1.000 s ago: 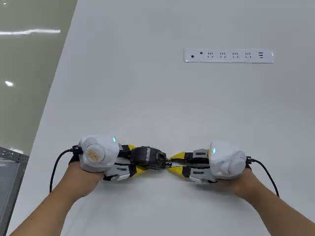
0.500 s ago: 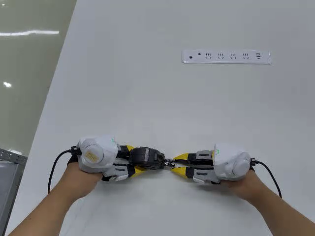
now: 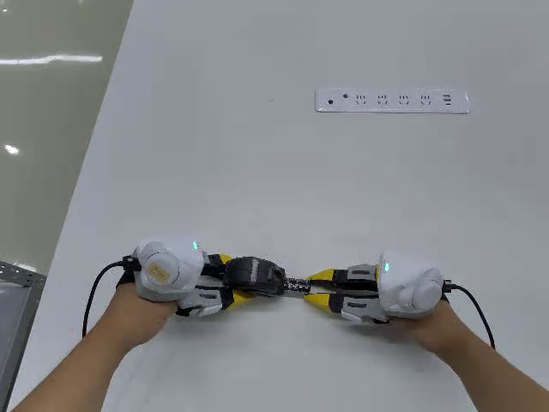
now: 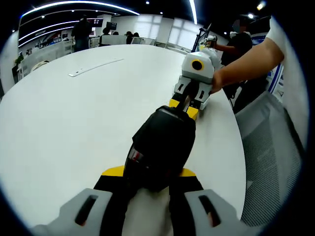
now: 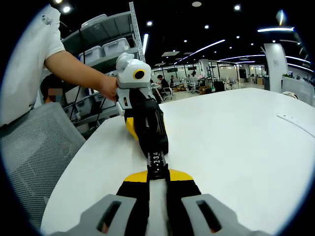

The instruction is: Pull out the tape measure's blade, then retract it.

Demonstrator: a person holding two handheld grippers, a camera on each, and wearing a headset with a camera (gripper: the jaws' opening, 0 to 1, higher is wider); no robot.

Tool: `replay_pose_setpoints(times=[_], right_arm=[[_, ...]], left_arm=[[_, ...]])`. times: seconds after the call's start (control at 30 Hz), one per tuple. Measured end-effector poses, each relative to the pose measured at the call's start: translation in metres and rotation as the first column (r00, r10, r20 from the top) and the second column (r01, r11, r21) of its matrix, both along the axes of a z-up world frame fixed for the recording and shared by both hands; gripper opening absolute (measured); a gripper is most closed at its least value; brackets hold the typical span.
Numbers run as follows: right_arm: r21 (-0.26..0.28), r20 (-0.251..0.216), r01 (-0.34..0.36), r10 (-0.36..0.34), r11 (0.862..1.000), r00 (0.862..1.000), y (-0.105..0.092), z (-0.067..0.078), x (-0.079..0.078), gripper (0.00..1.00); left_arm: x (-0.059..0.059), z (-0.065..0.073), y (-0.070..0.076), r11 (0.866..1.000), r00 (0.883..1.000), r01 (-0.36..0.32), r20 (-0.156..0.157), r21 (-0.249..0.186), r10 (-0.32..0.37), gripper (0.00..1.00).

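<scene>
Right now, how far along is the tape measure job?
Done: the left gripper is shut on the tape measure and the right gripper is shut on the end of the blade. In hand: the pull-out, with just a short stretch of blade showing between them. Left: most of the pull, then the retraction.

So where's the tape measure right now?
Low in the head view, the tape measure is clamped in the left tongs, its blade pinched by the right tongs.
</scene>
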State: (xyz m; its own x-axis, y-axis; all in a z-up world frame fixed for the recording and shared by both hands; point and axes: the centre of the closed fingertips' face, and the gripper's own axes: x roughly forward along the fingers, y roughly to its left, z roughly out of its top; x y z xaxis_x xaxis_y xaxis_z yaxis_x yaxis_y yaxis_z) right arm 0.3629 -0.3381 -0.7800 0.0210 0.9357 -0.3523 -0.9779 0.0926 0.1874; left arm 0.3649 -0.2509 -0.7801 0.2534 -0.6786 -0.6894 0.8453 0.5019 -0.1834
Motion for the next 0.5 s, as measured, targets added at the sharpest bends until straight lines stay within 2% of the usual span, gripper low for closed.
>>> replay_pose_setpoints(times=[0.5], right_arm=[[0.0, -0.008, 0.016, -0.016, 1.0, 1.0, -0.012, 0.001, -0.001, 0.1]], left_arm=[[0.0, 0.0, -0.002, 1.0, 1.0, 0.001, 0.003, 0.0, -0.001, 0.28]])
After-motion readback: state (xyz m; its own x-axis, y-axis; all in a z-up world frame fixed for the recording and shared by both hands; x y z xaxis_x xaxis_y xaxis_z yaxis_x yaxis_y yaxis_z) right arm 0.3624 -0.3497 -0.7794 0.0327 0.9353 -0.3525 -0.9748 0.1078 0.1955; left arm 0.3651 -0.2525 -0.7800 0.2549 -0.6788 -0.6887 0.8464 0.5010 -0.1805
